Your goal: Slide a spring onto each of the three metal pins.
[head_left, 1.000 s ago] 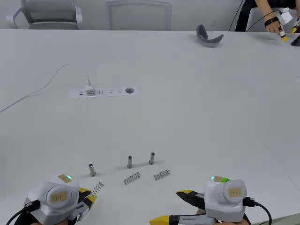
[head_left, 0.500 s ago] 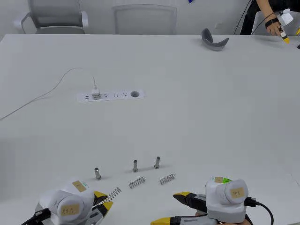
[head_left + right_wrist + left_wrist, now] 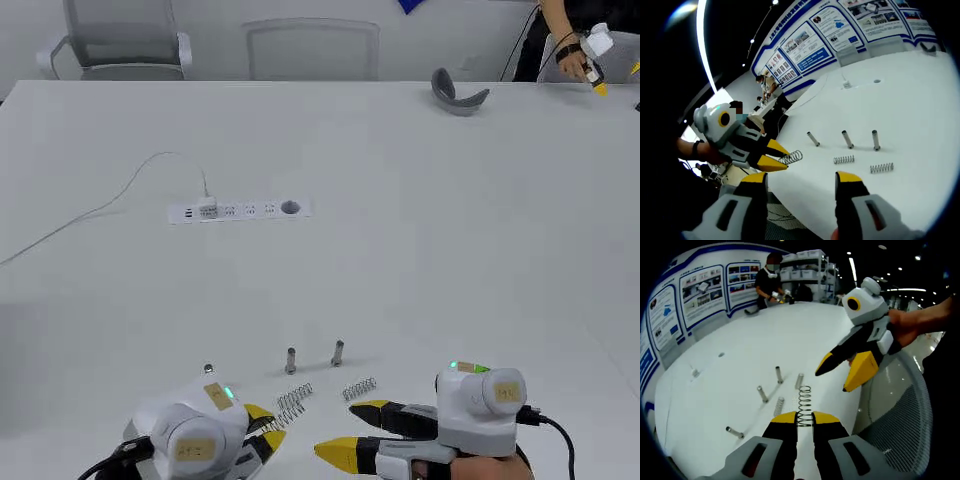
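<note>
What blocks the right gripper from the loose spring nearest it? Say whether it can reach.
Probably yes: nothing seems to block it. The right gripper is open, and the spring lies on bare table just ahead of its jaws. The left gripper, shut on another spring, sits off to the side.

Wide and bare across the middle and right of the surface [image 3: 470,250] in the head view, with free passage there. At left centre, blocked by a power strip [image 3: 240,210] and its cable [image 3: 90,212] trailing toward the left edge. At lower centre, narrowed by three upright pins [image 3: 291,360] in a row, passable between them, and by two loose springs [image 3: 360,388] lying just below. Crowded along the bottom edge by the left tool [image 3: 268,426], clamped on a spring [image 3: 804,401], and the spread-jawed right tool [image 3: 336,428], near each other with only a slim gap between. Far off at upper right, a grey curved piece [image 3: 458,95].
</note>
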`<state>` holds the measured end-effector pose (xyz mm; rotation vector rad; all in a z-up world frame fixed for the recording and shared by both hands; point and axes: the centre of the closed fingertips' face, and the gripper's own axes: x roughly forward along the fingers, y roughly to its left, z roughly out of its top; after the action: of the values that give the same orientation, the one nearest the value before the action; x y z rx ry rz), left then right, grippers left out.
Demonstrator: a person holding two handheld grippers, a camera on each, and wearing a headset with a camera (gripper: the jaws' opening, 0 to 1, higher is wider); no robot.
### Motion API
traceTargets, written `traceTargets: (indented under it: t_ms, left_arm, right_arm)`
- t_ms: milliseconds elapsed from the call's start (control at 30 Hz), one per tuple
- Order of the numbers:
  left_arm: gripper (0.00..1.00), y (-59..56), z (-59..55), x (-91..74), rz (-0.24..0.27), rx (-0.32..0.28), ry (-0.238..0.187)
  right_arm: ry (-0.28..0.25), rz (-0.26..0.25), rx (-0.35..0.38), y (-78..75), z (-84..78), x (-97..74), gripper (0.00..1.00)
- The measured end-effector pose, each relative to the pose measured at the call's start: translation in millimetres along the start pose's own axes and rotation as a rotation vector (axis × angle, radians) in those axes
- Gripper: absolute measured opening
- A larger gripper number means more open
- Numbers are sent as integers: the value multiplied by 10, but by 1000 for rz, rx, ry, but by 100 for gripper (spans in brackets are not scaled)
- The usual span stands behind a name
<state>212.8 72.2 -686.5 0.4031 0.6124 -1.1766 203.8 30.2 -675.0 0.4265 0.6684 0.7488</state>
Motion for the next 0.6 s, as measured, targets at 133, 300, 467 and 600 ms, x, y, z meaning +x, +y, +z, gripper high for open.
traceTargets:
  t_ms: [133,300,467,600]
  left_arm:
    - [11,-136,48,35,-30,20,-4]
    - [11,-258,82,68,-55,32,-12]
    - [11,-354,109,76,-74,47,-18]
    - [11,-391,107,78,-87,62,-18]
  right_arm:
    - [-11,40,40,53,36,13,45]
    - [-14,77,105,82,2,34,37]
    - [-7,115,137,158,-47,36,29]
    - [2,127,163,166,-90,34,26]
